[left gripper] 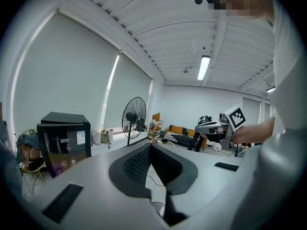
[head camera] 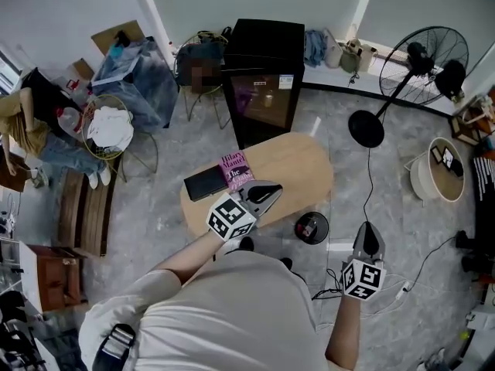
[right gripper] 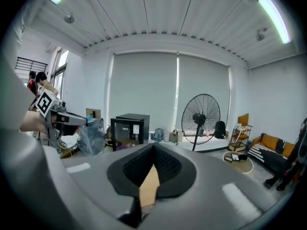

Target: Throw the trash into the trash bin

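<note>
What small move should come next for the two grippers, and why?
Probably scan the floor before reaching. The left gripper and right gripper are shut and empty, the table shows only a pink book and a black notebook, and the bin already holds something.

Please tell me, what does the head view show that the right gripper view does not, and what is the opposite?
Only the head view: two books on the wooden table, a small round black bin on the floor beside it, and the right tool seen from outside. Only the right gripper view: the ceiling light and that tool's own jaws, shut. Both: the black fridge, the standing fan and the left tool.
</note>
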Demonstrator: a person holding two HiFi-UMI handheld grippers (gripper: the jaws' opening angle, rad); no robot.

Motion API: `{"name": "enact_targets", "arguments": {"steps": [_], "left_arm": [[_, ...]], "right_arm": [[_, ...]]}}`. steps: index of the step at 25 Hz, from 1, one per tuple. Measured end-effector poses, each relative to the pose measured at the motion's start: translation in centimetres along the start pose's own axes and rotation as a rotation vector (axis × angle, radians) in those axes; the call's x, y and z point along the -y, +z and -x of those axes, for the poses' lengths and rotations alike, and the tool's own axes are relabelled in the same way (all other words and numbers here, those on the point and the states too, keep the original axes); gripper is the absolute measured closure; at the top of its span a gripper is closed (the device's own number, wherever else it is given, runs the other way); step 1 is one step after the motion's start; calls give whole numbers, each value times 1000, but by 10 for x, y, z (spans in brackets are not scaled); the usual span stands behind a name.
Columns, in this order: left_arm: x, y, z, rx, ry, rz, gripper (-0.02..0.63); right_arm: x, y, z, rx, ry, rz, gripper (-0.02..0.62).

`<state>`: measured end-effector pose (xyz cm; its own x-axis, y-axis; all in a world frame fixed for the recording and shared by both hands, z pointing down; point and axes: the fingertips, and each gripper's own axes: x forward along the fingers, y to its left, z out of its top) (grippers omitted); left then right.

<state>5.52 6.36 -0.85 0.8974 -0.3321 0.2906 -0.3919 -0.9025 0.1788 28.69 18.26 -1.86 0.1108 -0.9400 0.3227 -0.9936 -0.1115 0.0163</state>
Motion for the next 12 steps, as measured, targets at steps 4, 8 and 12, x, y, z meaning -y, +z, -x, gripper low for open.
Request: {"name": "enact_targets", "arguments": {"steps": [4,8,12], "left_arm": [[4,11,-8,27,14,14,600],[7,16,-14,35,15,10,600],[10,18,-18,33,11,9,600]], "right_arm": [[10,8,6,23,0,6,584],[11,11,8,36,9,19,584],[12,12,8,36,17,32,584]]}}
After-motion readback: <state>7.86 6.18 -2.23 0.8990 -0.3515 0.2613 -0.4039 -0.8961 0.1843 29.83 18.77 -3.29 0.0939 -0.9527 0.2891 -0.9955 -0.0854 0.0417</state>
